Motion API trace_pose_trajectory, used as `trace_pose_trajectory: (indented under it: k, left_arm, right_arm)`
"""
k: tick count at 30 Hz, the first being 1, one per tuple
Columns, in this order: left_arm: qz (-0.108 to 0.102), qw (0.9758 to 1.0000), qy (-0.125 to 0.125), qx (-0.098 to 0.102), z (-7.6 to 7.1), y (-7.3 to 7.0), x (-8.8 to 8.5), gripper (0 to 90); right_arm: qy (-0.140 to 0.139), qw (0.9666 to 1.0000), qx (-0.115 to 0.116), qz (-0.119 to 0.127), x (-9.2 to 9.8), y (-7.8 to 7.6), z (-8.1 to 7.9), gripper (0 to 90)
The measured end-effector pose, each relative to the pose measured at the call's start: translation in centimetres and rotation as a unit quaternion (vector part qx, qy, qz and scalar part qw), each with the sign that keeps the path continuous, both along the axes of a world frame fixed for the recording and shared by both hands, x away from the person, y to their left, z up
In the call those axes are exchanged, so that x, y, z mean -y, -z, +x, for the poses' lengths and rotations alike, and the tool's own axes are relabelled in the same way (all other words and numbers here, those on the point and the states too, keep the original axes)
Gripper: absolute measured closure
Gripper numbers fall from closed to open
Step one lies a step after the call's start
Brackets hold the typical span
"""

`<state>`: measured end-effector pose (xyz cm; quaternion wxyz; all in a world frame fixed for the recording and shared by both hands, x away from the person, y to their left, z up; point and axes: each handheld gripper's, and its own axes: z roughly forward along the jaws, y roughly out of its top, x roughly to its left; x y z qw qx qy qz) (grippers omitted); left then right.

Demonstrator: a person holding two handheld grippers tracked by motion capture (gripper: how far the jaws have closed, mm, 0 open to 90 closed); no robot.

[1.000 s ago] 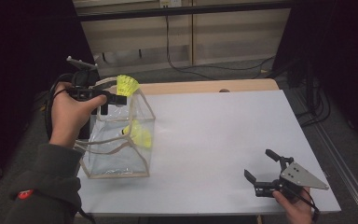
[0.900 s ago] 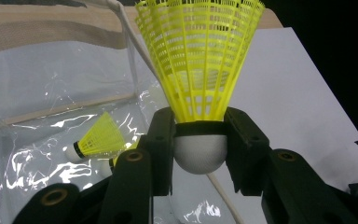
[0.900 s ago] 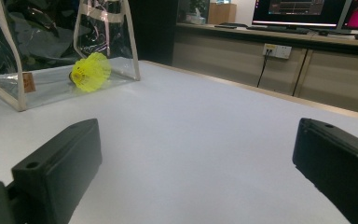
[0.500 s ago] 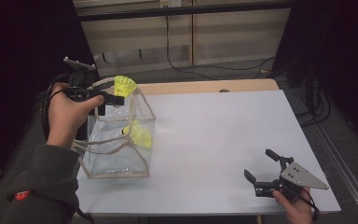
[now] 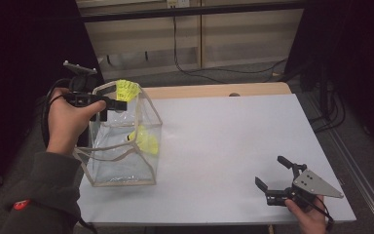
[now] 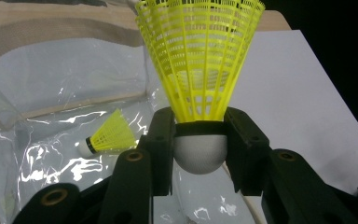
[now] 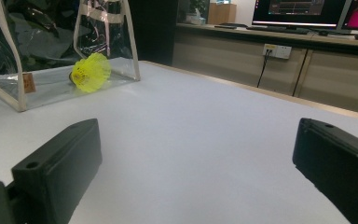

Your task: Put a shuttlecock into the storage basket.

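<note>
Overhead, left gripper (image 6: 199,140) clamps yellow shuttlecock (image 6: 198,60) above clear bag (image 5: 121,161).

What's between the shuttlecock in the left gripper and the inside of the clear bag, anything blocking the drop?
Nothing visible. The left gripper holds the shuttlecock by its white cork, above the open top of the clear bag. One other shuttlecock already lies on the bag's floor, off to one side.

Office or lab room. White surface (image 5: 233,141) with wood edge, beige cabinet run (image 7: 261,51) along wall, wall socket (image 7: 273,50) with plugged cable, lit monitors (image 7: 303,10) on counter, loose cables (image 5: 209,73) on floor, dim lighting around.
</note>
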<state>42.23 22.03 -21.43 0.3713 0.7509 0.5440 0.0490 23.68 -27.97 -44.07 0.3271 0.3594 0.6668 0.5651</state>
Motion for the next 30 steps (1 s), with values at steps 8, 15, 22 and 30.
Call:
trace_pose_trajectory:
  k: [8, 15, 22, 30]
  left_arm:
    - [0.001, 1.0000, -0.004, -0.001, 0.0, 0.3, -0.5, 64.8]
    - [0.000, 0.9999, -0.013, -0.001, 0.0, 0.7, -0.7, 64.8]
    - [0.004, 0.9999, -0.011, -0.001, 0.0, 0.9, -1.0, 64.8]
    - [0.006, 0.9998, -0.018, -0.002, 0.0, 1.3, -1.2, 64.7]
  right_arm:
    - [0.000, 1.0000, 0.002, 0.000, -0.1, 0.0, 0.0, 1.2]
    - [0.001, 1.0000, 0.002, 0.000, 0.0, 0.0, 0.0, 1.2]
    - [-0.001, 1.0000, 0.000, 0.000, 0.0, 0.0, 0.0, 1.2]
    - [0.000, 1.0000, 0.000, -0.001, 0.0, 0.0, 0.0, 1.2]
